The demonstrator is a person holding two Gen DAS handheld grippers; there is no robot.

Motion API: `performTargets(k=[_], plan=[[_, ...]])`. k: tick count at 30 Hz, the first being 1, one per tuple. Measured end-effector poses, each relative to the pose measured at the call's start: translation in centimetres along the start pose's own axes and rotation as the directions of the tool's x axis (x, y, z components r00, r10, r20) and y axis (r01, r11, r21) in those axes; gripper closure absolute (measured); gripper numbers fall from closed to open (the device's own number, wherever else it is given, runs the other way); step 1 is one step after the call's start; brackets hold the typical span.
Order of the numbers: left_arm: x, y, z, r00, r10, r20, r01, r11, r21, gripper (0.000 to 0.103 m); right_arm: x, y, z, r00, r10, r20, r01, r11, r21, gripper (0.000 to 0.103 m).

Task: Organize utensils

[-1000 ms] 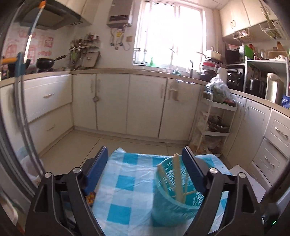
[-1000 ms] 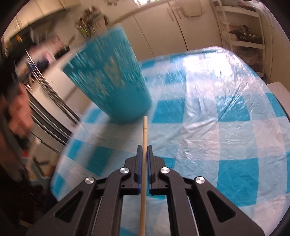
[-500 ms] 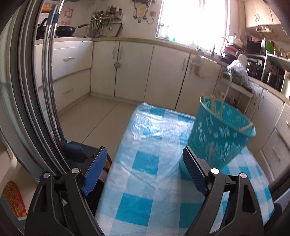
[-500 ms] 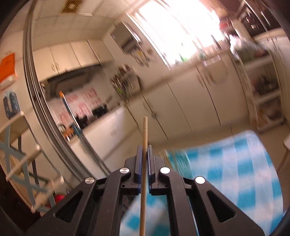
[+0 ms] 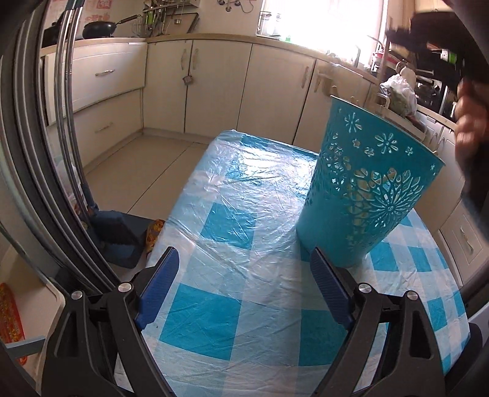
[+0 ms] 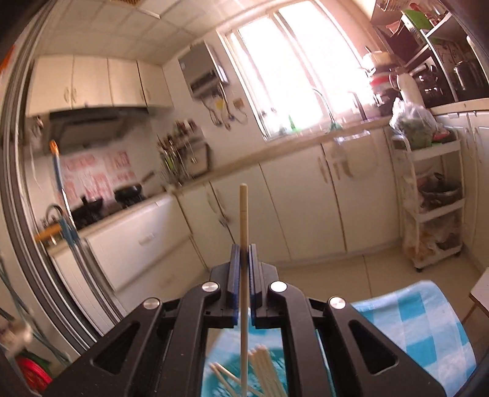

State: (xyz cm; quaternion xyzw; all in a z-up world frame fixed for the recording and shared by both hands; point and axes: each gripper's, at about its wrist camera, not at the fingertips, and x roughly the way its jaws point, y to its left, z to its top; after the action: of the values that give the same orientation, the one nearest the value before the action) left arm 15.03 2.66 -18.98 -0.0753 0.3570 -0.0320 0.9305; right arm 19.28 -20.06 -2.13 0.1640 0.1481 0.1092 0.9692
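Pinching one chopstick [image 6: 243, 220], right gripper [image 6: 243, 255] overhangs one basket [image 5: 365, 195].

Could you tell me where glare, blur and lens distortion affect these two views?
Left wrist view: the window is blown out, glare streaks the plastic tablecloth, and the hand at the right edge is smeared. Right wrist view: the window washes pink-white, the left side of the room is blurred, and the chopstick in the right claw stays sharp. The fisheye lens bends edges in both views.

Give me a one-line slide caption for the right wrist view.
Right gripper shut on a chopstick, above the holder with more chopsticks inside.
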Motion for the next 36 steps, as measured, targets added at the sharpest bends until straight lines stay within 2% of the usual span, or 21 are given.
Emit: performTargets(k=[4,9,13,20,22,23,24,26,29,33,36], plan=[[0.1,0.0,-0.1,1.0,-0.001,-0.004,0.001,1.0,-0.002,0.019,-0.2,-0.5,-2.0,0.998,-0.025,-0.054,0.024,0.999,-0.034,0.097],[-0.4,-0.4,0.1,1.0,-0.002,0.008,0.002,1.0,0.011,0.019,-1.1,0.1,-3.8,0.993,-0.013,-0.117,0.003,0.996,-0.085,0.097],[-0.9,-0.9,0.1,1.0,0.0,0.014,-0.001,1.0,0.027,0.018,-2.6,0.0,-4.9,0.989,-0.007,-0.145,-0.006,0.996,-0.084,0.095],[-2.3,-1.9,0.5,1.0,0.006,0.03,-0.007,0.999,0.045,0.012,-6.8,-0.8,-6.0,0.986,-0.023,-0.168,0.011,0.997,-0.071,0.073],[-2.7,-2.1,0.7,1.0,0.007,0.027,-0.008,0.999,0.049,0.008,-8.0,-1.0,-6.4,0.981,-0.045,-0.187,0.032,0.997,-0.072,0.056],[-3.0,-2.2,0.9,1.0,0.009,0.025,-0.01,0.999,0.052,0.007,-8.6,-1.0,-6.7,0.978,-0.07,-0.196,0.056,0.995,-0.077,0.041],[-3.2,-2.3,0.9,1.0,0.012,0.022,-0.013,0.998,0.056,0.007,-9.4,-1.0,-7.0,0.973,-0.11,-0.205,0.096,0.992,-0.081,0.031],[-4.2,-2.8,1.4,1.0,0.025,0.007,-0.025,0.996,0.081,0.007,-10.8,-1.0,-7.4,0.966,-0.145,-0.214,0.131,0.988,-0.082,0.025],[-5.7,-3.4,2.1,0.998,0.067,-0.018,-0.064,0.992,0.111,0.007,-12.9,-0.6,-7.8,0.945,-0.21,-0.25,0.192,0.977,-0.093,0.008],[-8.8,-4.2,3.1,0.996,0.076,-0.041,-0.069,0.986,0.154,0.007,-15.0,0.2,-7.6,0.926,-0.244,-0.29,0.22,0.969,-0.114,0.007],[-12.0,-5.2,3.7,0.993,0.108,-0.044,-0.097,0.975,0.2,0.007,-16.3,1.5,-6.8,0.885,-0.309,-0.348,0.269,0.95,-0.16,0.007]])
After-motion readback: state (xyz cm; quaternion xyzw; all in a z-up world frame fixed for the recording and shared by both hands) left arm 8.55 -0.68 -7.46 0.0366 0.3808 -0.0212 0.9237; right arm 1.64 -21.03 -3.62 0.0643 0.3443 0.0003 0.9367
